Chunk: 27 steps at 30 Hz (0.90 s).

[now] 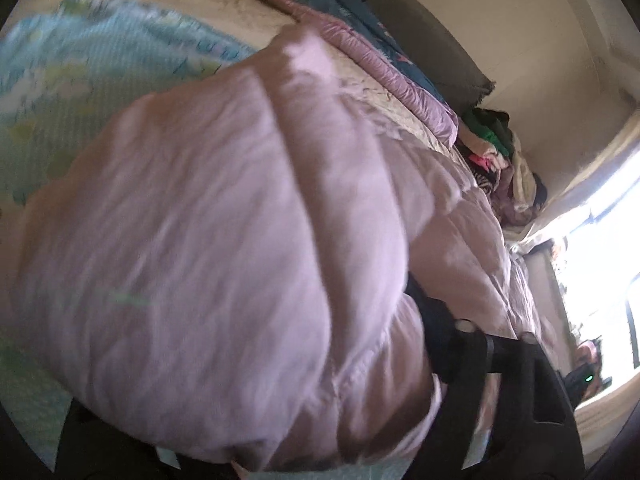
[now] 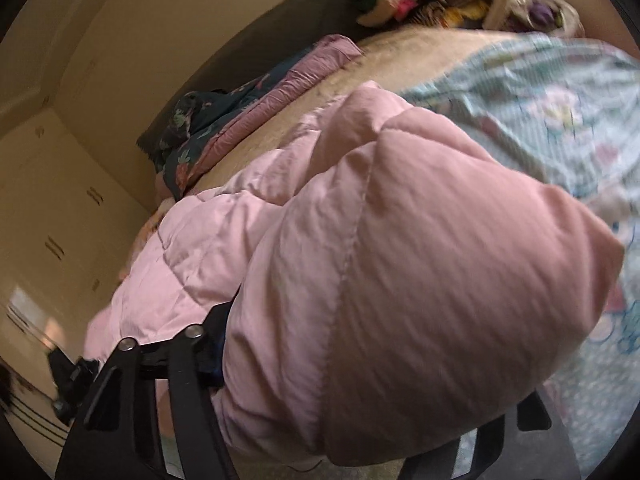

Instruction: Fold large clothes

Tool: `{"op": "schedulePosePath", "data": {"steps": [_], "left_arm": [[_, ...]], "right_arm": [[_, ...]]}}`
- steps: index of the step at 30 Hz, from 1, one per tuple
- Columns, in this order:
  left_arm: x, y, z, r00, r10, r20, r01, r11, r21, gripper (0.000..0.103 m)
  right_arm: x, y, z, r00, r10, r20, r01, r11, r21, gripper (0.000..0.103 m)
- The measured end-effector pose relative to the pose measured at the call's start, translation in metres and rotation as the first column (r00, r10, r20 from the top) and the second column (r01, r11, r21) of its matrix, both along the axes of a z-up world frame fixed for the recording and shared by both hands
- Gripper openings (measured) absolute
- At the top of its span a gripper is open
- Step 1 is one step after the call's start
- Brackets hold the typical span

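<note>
Patterned bedspread (image 1: 60,80) under puffy quilted jacket (image 2: 400,260)

You see a patterned sheet (image 2: 540,92) on the bed, a dark floral quilt (image 2: 200,120) by the headboard (image 1: 432,52), and a clothes pile (image 1: 500,148) beyond.

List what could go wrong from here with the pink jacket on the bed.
1. The puffy jacket bulges between both tools, left and right; slick padded fabric could slip out mid-fold.
2. The bulk blocks both cameras, so the far hem may be misjudged and the fold may land crooked.
3. The patterned sheet lies directly under the jacket; a low grip could pinch it and drag it along.
</note>
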<state>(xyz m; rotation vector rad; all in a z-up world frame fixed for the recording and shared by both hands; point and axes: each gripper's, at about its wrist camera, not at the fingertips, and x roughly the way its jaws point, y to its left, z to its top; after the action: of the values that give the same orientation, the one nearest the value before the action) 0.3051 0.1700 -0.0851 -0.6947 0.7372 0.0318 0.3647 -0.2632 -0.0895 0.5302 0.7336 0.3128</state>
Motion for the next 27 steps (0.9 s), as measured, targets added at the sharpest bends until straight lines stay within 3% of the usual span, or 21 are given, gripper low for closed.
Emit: {"op": "schedulePosePath", "data": {"steps": [2, 8, 15, 27], "left_arm": [[0.002, -0.006, 0.008, 1.000, -0.019, 0.006, 0.019, 0.998, 0.052, 0.053], [0.007, -0.009, 0.020, 0.999, -0.039, 0.008, 0.038, 0.991, 0.128, 0.044], [-0.001, -0.007, 0.023, 0.999, -0.036, 0.010, 0.034, 0.985, 0.172, 0.038], [-0.025, -0.018, 0.076, 0.993, -0.065, 0.101, 0.042, 0.976, 0.213, 0.036]], "right_arm": [[-0.002, 0.005, 0.007, 0.999, 0.011, 0.031, -0.010, 0.999, -0.041, 0.054], [-0.007, 0.017, 0.018, 0.997, 0.029, 0.065, -0.020, 0.991, -0.131, 0.049], [-0.013, 0.037, 0.038, 0.991, 0.079, 0.111, -0.050, 0.968, -0.244, 0.045], [-0.046, 0.056, 0.089, 0.961, 0.184, 0.207, -0.099, 0.925, -0.366, 0.039]]}}
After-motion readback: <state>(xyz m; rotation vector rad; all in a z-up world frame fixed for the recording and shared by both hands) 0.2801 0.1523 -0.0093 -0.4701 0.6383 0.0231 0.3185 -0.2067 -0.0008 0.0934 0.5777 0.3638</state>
